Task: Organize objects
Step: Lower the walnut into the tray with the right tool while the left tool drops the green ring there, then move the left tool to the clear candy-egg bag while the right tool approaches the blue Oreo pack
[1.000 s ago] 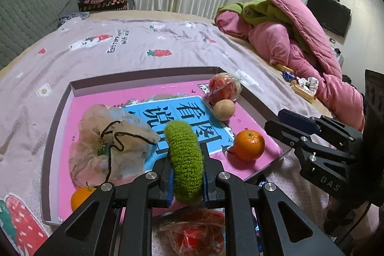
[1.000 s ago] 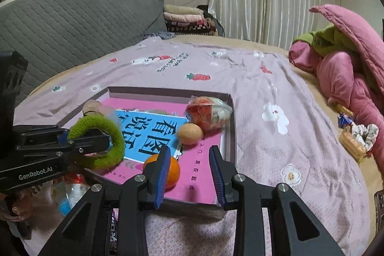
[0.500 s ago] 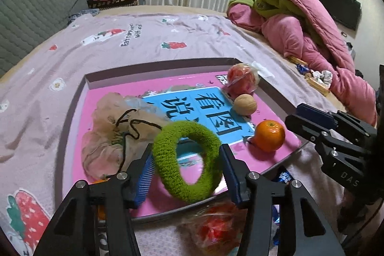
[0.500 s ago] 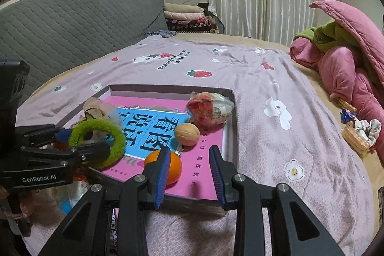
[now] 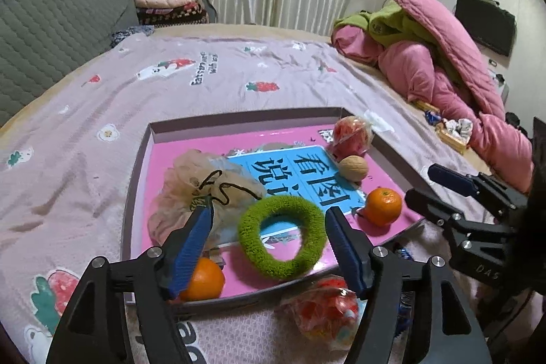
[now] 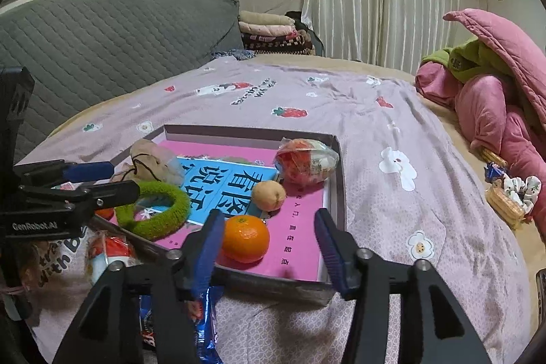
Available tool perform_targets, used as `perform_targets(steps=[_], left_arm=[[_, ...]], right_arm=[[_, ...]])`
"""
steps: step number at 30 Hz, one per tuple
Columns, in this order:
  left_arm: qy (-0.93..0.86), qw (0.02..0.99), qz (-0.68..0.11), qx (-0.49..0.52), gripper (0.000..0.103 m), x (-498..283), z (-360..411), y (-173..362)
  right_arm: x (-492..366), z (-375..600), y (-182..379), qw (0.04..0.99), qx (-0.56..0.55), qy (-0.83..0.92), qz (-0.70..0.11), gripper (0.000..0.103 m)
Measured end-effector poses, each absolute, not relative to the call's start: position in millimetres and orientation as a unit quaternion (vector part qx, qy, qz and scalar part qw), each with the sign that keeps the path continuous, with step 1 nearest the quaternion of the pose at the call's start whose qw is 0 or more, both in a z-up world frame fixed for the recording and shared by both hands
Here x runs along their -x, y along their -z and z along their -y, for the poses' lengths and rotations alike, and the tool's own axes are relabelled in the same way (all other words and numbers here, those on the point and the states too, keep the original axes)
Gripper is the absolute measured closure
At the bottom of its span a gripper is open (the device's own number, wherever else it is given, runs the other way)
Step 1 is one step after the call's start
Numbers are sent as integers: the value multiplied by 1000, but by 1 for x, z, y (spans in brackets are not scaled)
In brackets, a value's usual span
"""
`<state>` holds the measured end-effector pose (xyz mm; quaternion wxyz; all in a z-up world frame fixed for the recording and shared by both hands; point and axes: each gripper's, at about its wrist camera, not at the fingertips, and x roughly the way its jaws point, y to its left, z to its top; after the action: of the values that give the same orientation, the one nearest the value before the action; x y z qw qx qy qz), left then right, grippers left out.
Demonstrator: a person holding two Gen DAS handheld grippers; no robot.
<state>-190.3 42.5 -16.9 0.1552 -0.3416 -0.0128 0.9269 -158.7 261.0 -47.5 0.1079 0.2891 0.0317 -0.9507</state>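
Tray (image 5: 143,159): shallow box lid with a pink and blue printed floor, set on the bedsheet (image 5: 204,74).
Ring (image 5: 281,241): green fuzzy ring, lying in the tray at its near edge, tilted on the rim; seen between the left jaws, not pressed by either pad.
Left gripper (image 5: 269,244): jaws wide and opening, ring released between them.
Right gripper (image 6: 268,248): jaws partly spread and opening; nothing gripped; an orange (image 6: 245,238) is seen in the gap, lying in the tray near its near edge.
Walnut (image 6: 269,195): beyond that orange.
Wrapped red item (image 6: 307,162): far right corner.
Mesh bag (image 5: 201,183): left side of tray.
Second orange (image 5: 202,279): near left corner.
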Motion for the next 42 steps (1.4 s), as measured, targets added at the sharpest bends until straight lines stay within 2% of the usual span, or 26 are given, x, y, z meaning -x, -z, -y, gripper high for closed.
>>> perform_targets(steps=[2,14,25,42], left_arm=[[-928,158,13,337,30,185,-43,13],[-931,153,18,330,29,159,-48,7],[-937,141,23,318,29,130,-49,-1],[-928,142,35,343,28,101,-46,12]], right_arm=[[157,-260,47,109,-285,952,-31,39],[139,-253,39,123,-263,956,-43,28],[115,-246,39,137,-256,956,-42,24],[84,-231,52,134,-274,950,-61,24]])
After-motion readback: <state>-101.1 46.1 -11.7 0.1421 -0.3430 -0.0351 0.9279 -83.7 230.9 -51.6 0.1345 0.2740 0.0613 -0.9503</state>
